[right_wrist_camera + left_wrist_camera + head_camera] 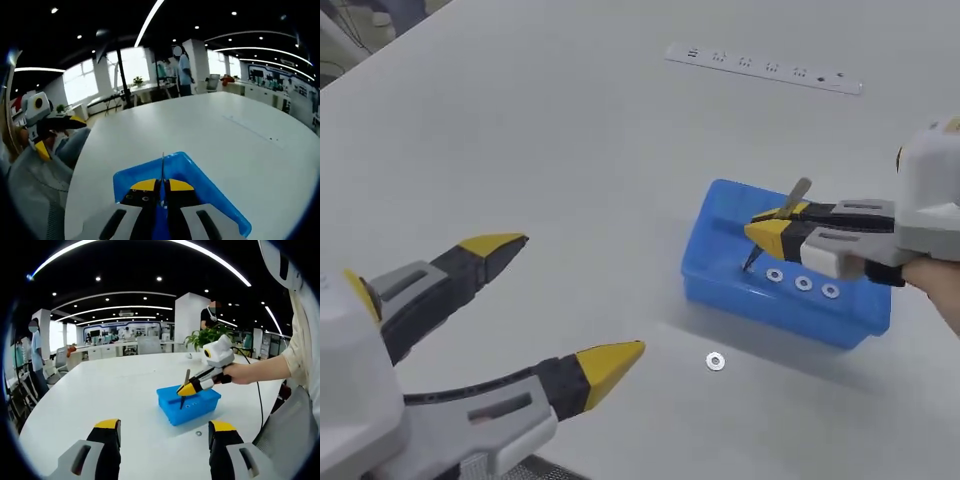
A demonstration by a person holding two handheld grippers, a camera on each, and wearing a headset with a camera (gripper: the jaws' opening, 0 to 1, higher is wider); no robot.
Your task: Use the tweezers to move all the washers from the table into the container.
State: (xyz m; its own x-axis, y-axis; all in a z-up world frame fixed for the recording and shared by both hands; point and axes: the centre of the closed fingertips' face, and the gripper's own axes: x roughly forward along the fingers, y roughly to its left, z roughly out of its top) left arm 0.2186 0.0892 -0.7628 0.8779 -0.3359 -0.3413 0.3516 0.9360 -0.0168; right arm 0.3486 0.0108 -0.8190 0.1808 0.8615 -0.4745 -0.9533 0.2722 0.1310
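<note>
Right tongs (754,229) grip the tweezers (798,194), pointing into the blue container (718,287).

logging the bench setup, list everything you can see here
table: 1, white, under everything
container: 1, blue, on the table
washers in container: 3, silver, in a row
washer on table: 1, silver, in front of the container
tweezers: 1, grey, pointing down into the container
power strip: 1, white, far side of table
left tongs: 1, yellow-tipped, open, near left
right tongs: 1, yellow-tipped, shut on tweezers
</note>
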